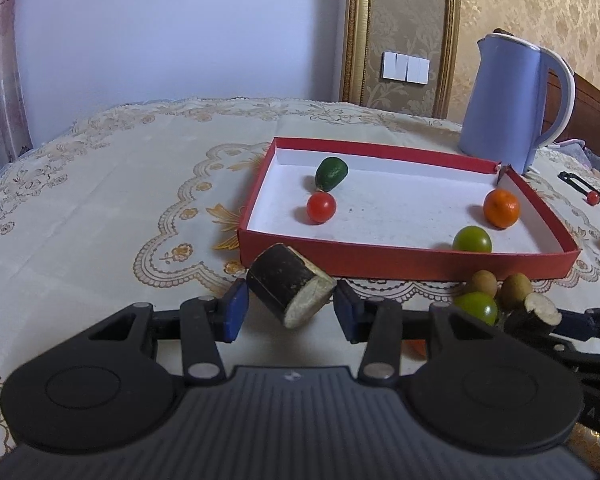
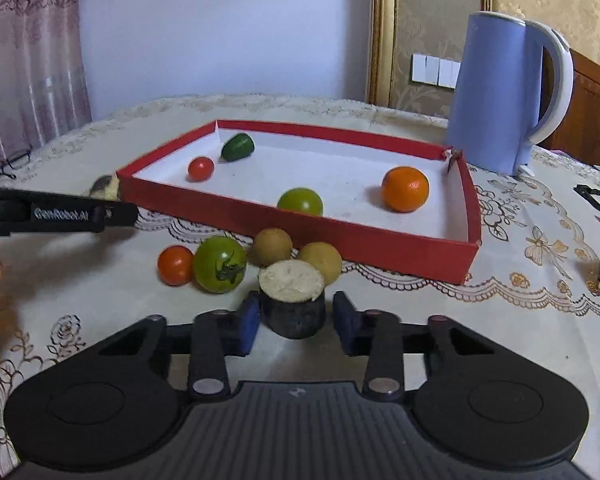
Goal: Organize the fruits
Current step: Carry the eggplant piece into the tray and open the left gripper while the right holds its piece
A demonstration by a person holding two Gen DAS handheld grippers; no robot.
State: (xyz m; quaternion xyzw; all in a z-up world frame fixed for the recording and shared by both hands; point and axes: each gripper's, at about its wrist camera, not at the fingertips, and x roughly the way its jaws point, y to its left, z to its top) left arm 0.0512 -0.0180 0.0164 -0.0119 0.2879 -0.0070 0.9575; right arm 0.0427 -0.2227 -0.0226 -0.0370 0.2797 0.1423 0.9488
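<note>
Partly hidden, possibly sugarcane chunk (image 2: 104, 188) behind left gripper (image 1: 290, 308).

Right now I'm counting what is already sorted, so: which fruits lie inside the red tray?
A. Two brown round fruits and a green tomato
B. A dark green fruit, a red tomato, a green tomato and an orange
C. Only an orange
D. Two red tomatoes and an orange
B: inside the red tray lie a dark green fruit, a red tomato, a green tomato and an orange.
</note>
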